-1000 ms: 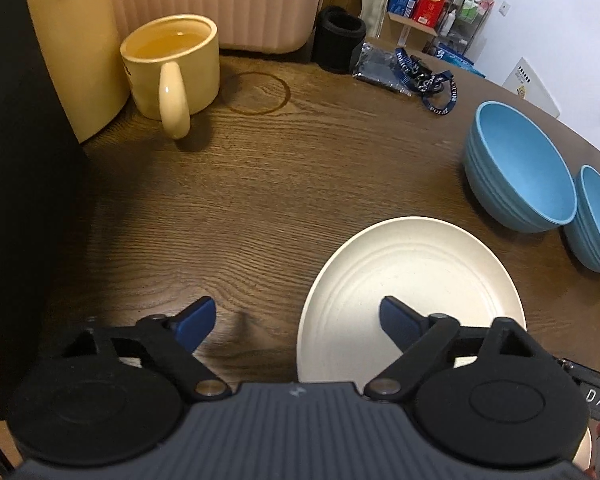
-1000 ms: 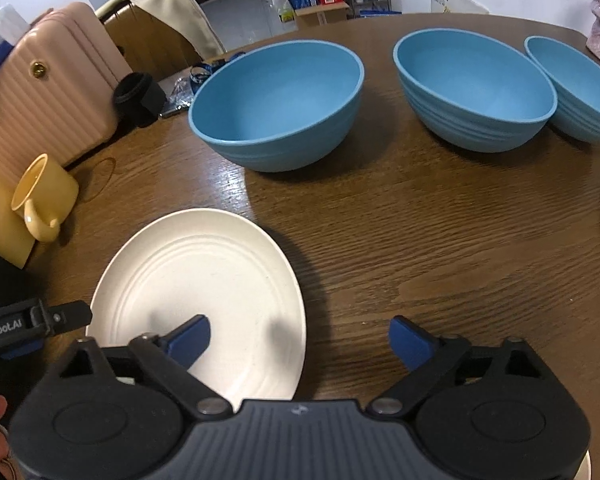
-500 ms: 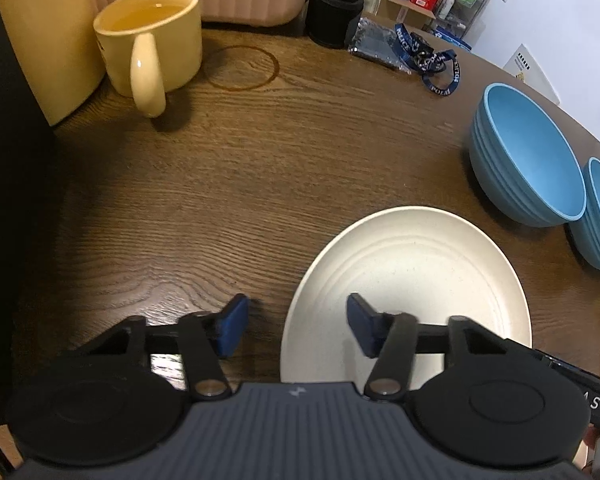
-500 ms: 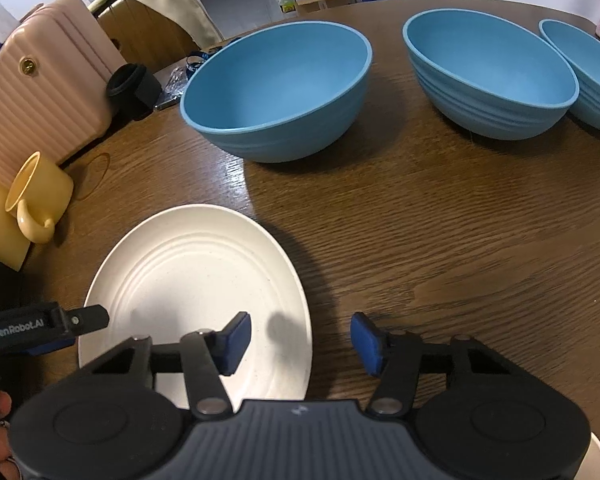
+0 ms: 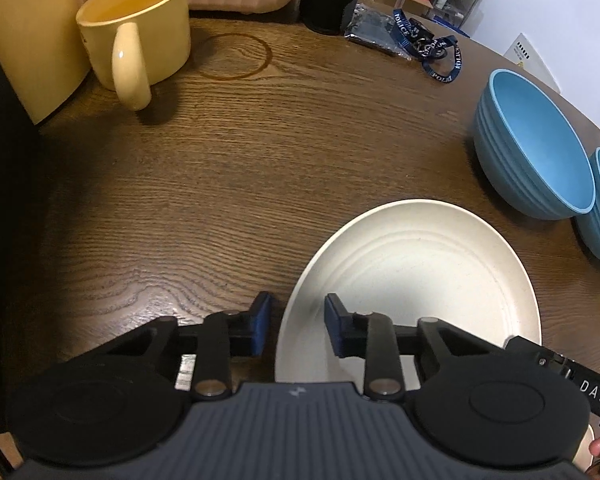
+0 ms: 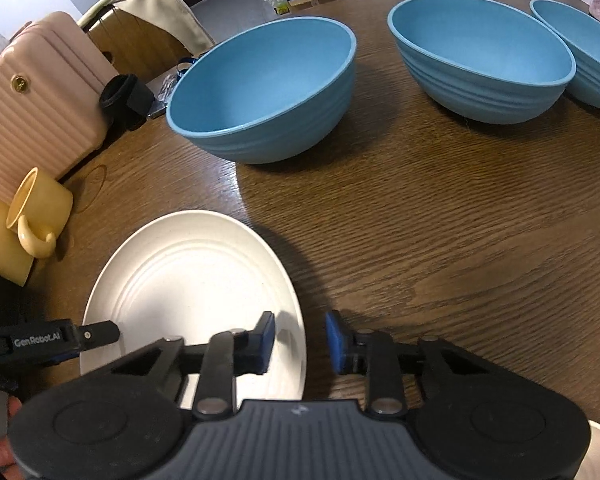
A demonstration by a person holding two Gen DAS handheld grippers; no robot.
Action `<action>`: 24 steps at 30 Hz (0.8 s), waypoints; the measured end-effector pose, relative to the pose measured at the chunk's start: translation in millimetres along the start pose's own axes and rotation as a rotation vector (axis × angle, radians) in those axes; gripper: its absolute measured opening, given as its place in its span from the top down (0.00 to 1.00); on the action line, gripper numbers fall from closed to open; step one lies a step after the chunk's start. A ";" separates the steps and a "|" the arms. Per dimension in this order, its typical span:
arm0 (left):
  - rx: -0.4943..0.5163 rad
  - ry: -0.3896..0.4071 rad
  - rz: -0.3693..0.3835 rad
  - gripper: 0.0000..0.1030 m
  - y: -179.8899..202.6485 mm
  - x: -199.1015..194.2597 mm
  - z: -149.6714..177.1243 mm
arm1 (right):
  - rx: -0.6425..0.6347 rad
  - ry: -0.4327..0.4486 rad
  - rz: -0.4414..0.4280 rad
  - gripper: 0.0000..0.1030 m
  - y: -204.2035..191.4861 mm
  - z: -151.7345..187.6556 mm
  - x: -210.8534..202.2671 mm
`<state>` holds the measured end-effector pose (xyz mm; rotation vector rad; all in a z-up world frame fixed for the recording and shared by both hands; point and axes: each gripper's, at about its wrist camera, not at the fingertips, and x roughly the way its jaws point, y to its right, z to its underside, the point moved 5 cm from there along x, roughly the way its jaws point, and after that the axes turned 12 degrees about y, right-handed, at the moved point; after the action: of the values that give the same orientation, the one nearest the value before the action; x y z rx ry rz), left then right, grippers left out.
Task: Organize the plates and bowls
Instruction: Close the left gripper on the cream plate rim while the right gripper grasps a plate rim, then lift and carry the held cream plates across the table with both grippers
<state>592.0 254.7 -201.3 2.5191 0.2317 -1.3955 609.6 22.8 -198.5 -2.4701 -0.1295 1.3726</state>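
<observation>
Both tools straddle opposite edges of the cream plate (image 5: pixel 412 268) on the dark wood-grain table (image 5: pixel 220 184). On the left gripper (image 5: pixel 296 322), the blue pads are drawn to a narrow gap astride the plate's left rim, one pad over the wood and one over the plate; whether they actually pinch the rim is hard to judge from this angle. On the right gripper (image 6: pixel 300 336), the pads stand just as narrow across the plate's right rim. The plate is round and matte, with faint concentric ridges around its well, and lies near the table's front edge. Beyond it toward the far edge stand three ribbed, matte blue bowls: the nearest bowl (image 6: pixel 264 88), a middle bowl (image 6: pixel 480 56), and a third bowl (image 6: pixel 580 44) at the right edge. A glossy pale-yellow mug (image 5: pixel 136 44) holding amber liquid sits at the far left, beside a brown ring stain (image 5: pixel 236 56). A blue lanyard (image 5: pixel 436 56) reads "POLICE"; the left tool's side arm reads "GenRobot.AI", the other shows "DAS". A ribbed pink suitcase (image 6: pixel 32 108) stands behind the table.
</observation>
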 end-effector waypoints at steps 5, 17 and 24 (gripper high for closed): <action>0.011 0.013 0.014 0.78 3.5 0.3 -1.1 | 0.019 0.003 -0.020 0.89 0.1 0.8 2.6; 0.027 0.031 0.013 0.79 3.9 -1.4 -2.4 | 0.016 0.026 -0.025 0.90 -0.2 3.4 0.9; 0.045 0.046 0.012 0.80 3.8 -5.3 -2.6 | 0.011 0.033 -0.028 0.90 -0.7 6.9 -1.4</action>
<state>592.3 251.7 -195.0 2.5869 0.1957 -1.3548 603.1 24.7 -200.6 -2.4710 -0.1475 1.3168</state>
